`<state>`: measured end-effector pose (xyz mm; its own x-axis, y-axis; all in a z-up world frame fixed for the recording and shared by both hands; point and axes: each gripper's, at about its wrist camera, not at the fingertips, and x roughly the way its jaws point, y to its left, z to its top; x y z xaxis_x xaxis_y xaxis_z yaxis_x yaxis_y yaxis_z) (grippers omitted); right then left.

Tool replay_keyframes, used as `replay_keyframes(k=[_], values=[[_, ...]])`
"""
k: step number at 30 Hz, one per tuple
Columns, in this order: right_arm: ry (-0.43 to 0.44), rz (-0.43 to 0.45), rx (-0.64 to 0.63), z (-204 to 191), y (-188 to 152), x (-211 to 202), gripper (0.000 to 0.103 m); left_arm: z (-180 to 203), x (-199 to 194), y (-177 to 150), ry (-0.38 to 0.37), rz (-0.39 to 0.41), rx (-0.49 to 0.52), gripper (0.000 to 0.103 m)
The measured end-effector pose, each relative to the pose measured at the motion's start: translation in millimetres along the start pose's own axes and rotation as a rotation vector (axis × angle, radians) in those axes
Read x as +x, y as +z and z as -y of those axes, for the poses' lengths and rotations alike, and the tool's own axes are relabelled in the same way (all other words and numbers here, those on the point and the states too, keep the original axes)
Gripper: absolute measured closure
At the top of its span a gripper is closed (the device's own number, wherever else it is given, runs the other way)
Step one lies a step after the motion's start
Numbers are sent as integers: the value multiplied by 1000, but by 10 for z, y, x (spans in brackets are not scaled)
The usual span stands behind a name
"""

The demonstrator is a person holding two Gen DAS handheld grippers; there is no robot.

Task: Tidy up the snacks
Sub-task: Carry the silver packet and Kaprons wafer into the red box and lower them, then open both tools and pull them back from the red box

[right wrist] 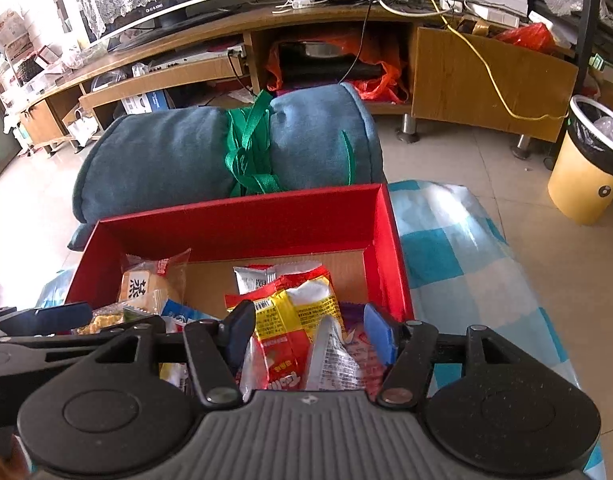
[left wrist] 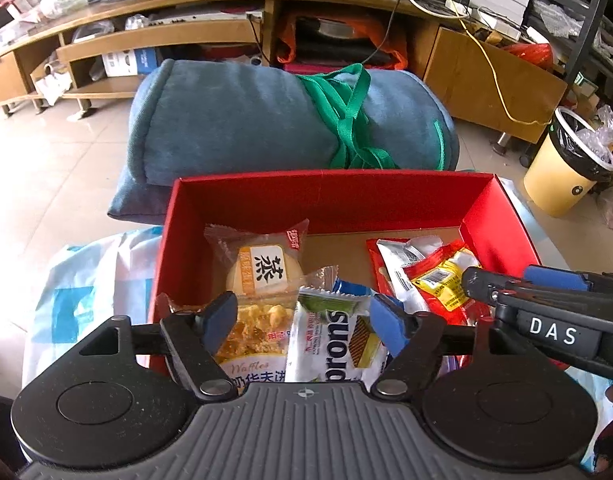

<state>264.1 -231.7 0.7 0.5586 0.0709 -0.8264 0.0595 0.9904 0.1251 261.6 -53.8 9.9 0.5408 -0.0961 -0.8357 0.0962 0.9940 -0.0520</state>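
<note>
Red cardboard box [left wrist: 330,200] holds crinkly foil snack packets [right wrist: 294,320]

The near end of the red box [left wrist: 322,200] is covered by gripper housing, and the waffle packet [left wrist: 250,344] is half hidden.

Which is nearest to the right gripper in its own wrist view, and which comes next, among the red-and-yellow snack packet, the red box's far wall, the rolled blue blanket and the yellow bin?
From the right gripper:
1. Red-and-yellow snack packet, between its fingers.
2. Red box's far wall, straight ahead.
3. Rolled blue blanket, behind the box.
4. Yellow bin, far right on the floor.
</note>
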Motion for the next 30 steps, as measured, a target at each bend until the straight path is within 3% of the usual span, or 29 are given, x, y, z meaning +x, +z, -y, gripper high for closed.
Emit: replay_keyframes(k=[12, 30], values=[[-37, -4, -19, -16, -211, -263, 46, -50, -240, -138, 47, 31, 2, 16], [-4, -28, 27, 26, -1037, -917, 42, 36, -659, -909, 30, -1, 49, 13]])
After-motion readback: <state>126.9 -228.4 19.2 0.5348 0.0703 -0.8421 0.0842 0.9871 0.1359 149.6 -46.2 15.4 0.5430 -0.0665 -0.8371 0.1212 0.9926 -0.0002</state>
